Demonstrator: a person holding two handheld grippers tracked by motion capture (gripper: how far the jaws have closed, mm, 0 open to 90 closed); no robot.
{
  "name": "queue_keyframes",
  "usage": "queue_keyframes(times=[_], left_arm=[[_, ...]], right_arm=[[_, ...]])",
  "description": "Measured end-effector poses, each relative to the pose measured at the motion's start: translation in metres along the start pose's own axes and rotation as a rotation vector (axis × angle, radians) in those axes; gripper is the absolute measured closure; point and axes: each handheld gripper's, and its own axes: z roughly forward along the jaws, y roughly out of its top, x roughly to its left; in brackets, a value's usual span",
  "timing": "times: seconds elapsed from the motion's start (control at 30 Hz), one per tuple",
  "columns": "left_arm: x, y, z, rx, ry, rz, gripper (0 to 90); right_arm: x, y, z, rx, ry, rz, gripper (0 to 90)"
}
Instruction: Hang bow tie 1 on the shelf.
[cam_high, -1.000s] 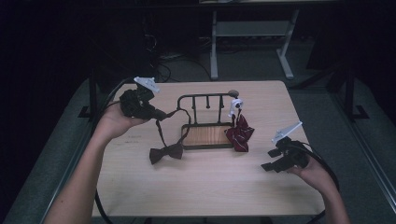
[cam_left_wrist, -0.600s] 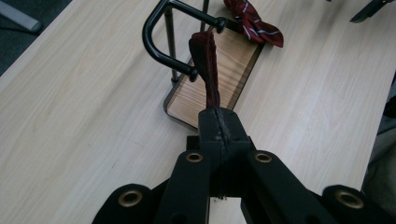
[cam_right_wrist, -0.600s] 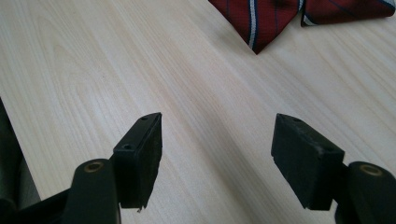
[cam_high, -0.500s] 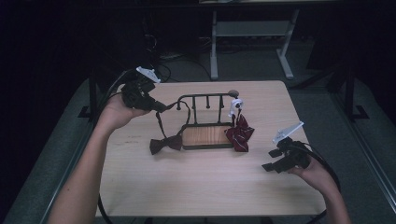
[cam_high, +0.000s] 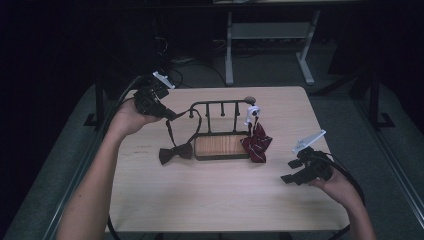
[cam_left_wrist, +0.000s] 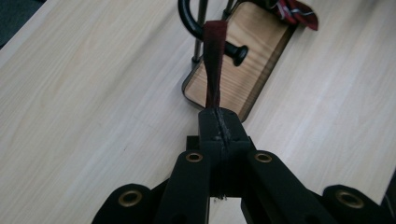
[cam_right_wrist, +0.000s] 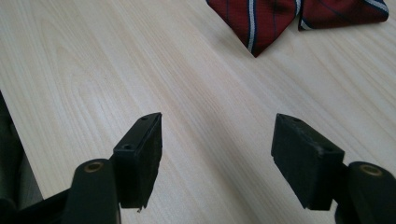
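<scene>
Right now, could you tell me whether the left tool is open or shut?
Shut: the left tool pinches the dark strap.

The right gripper (cam_right_wrist: 217, 161) is hovering over the pale wooden table (cam_right_wrist: 93, 70) with its two black jaws standing wide apart and nothing lying between them. Beyond them, a red striped tie (cam_right_wrist: 261, 21) is lying on the tabletop, well apart from the jaws.
</scene>
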Motion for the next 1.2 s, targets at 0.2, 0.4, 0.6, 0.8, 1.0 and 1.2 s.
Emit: queue_keyframes(times=[0.2, 0.4, 0.6, 0.8, 1.0, 1.2], left_arm=[[0.001, 0.002, 0.007, 0.023, 0.016, -0.005, 89.9], [0.001, 0.005, 0.008, 0.023, 0.036, -0.003, 86.5], [-0.005, 0.006, 0.006, 0.031, 0.065, 0.021, 78.7], [-0.009, 0.000, 0.004, 0.034, 0.065, 0.022, 76.1], [-0.011, -0.009, 0.002, 0.017, 0.057, 0.018, 74.3], [-0.013, -0.015, 0.001, 0.018, 0.055, 0.028, 73.4]], right_arm=[[0.001, 0.000, -0.002, -0.004, -0.005, 0.001, 33.4], [-0.001, -0.002, -0.002, -0.004, -0.005, 0.005, 33.4], [-0.001, -0.001, -0.003, -0.006, -0.005, 0.003, 33.4], [-0.002, -0.001, -0.003, -0.007, -0.007, 0.009, 33.4], [-0.002, -0.001, -0.003, -0.011, -0.008, 0.010, 33.3], [-0.003, -0.002, -0.004, -0.011, -0.014, 0.022, 33.3]])
